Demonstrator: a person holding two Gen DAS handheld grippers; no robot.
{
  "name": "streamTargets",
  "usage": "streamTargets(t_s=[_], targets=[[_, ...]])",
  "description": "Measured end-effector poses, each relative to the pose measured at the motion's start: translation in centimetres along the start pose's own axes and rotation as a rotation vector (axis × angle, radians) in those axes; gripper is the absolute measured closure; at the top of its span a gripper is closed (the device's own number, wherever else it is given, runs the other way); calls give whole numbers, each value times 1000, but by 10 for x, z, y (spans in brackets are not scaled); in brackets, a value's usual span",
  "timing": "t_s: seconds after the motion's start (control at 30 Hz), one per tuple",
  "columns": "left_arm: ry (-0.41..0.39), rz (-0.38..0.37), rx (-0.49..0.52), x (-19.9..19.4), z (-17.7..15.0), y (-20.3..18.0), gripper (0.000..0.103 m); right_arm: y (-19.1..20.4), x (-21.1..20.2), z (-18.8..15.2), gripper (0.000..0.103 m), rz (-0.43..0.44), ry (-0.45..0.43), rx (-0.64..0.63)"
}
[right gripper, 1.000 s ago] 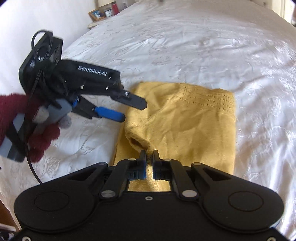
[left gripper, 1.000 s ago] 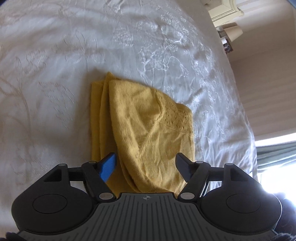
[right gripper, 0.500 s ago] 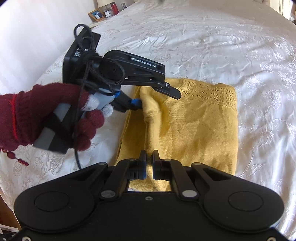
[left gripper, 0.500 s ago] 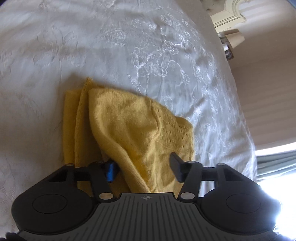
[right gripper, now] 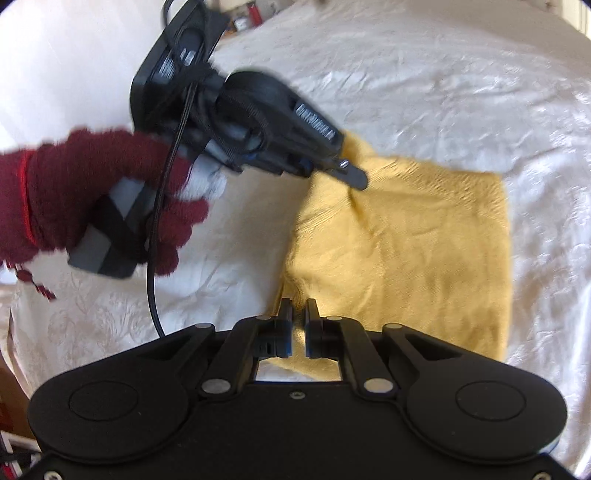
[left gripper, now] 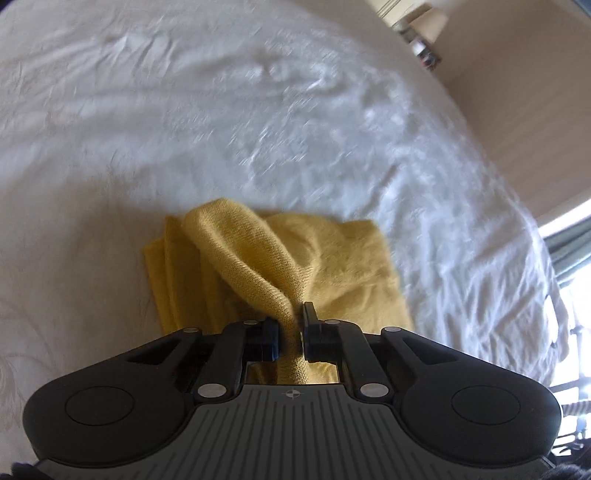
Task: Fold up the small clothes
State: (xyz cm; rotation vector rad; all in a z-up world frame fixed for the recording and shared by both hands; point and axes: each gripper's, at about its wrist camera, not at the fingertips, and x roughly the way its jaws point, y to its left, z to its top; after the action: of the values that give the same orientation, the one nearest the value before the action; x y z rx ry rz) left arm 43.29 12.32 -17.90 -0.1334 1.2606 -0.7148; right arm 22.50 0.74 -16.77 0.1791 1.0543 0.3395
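Observation:
A yellow knit garment [left gripper: 351,266] lies folded on the white bedspread [left gripper: 184,110]. My left gripper [left gripper: 291,317] is closing and pinches a raised fold of it between its pads. In the right wrist view the same garment [right gripper: 406,240] spreads out ahead, and the left gripper [right gripper: 351,177], held by a hand in a dark red glove [right gripper: 92,195], grips the garment's far left corner. My right gripper [right gripper: 298,310] sits at the near left corner; its jaws are nearly together, just easing apart, with the yellow edge between them.
The embroidered white bedspread [right gripper: 443,92] reaches out on all sides. A beige wall [left gripper: 517,110] and a bright window lie past the bed's right edge. Framed pictures and small items [right gripper: 243,18] stand on a shelf beyond the far side. A black cable [right gripper: 151,295] hangs from the left gripper.
The left gripper went from wide open to pinched on the garment's fold, lifting it a little. The gloved hand moved right towards the garment. The right gripper kept its hold at the near corner.

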Motion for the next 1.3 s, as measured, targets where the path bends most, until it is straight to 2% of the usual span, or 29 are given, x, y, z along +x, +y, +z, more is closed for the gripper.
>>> streamTargets(t_s=[0.1,0.17,0.2,0.27,0.3,0.33,0.4,0.47,0.5,0.53,0.57,0.6,0.67,0.73,0.77,0.87,0.93,1.0,1.07,1.2,1.3], targets=[[2,89,-86,11,-4,25,89,7,33,-8,86,58,84,-31],[-19,91,-170,9,-7,44,87,11,40,-11,85,101,111,-45],[-29,88,-207,5,-8,51,87,13,37,-12,82,111,101,-47],[-56,111,-222,-5,-8,56,85,10,24,-11,82,135,64,-28],[-71,147,-214,-10,-7,56,74,7,17,-10,82,141,43,-10],[-89,166,-209,-16,-8,56,73,3,9,-10,80,145,22,8],[-124,173,-222,-26,-8,56,72,-9,-5,-8,58,138,-16,43],[-160,159,-231,-35,-10,51,63,-25,-16,-6,44,112,-46,78],[-180,149,-222,-38,-12,46,54,-33,-20,-5,36,98,-56,97],[-195,138,-204,-41,-15,40,45,-42,-23,-5,31,77,-62,113],[-206,127,-182,-42,-19,32,41,-49,-24,-6,24,52,-64,122],[-213,115,-155,-42,-25,22,37,-55,-24,-6,22,25,-61,129],[-205,104,-107,-39,-37,7,37,-64,-20,-7,22,-24,-42,138],[-174,98,-76,-34,-51,-6,36,-68,-17,-9,17,-56,-28,122],[-153,92,-68,-30,-58,-11,36,-70,-16,-11,13,-83,-32,119],[-83,93,-23,-16,-75,-24,35,-82,-23,-16,13,-160,-71,185],[-66,121,20,-10,-86,-32,35,-88,-30,-20,11,-191,-103,219],[-55,122,12,-6,-95,-36,35,-97,-34,-20,3,-196,-108,238],[-60,122,-17,-8,-105,-38,35,-104,-36,-19,3,-208,-110,242],[-82,136,-3,-16,-125,-51,35,-117,-41,-17,3,-214,-115,255],[-54,123,-35,-12,-132,-51,35,-119,-40,-18,3,-212,-112,262]])
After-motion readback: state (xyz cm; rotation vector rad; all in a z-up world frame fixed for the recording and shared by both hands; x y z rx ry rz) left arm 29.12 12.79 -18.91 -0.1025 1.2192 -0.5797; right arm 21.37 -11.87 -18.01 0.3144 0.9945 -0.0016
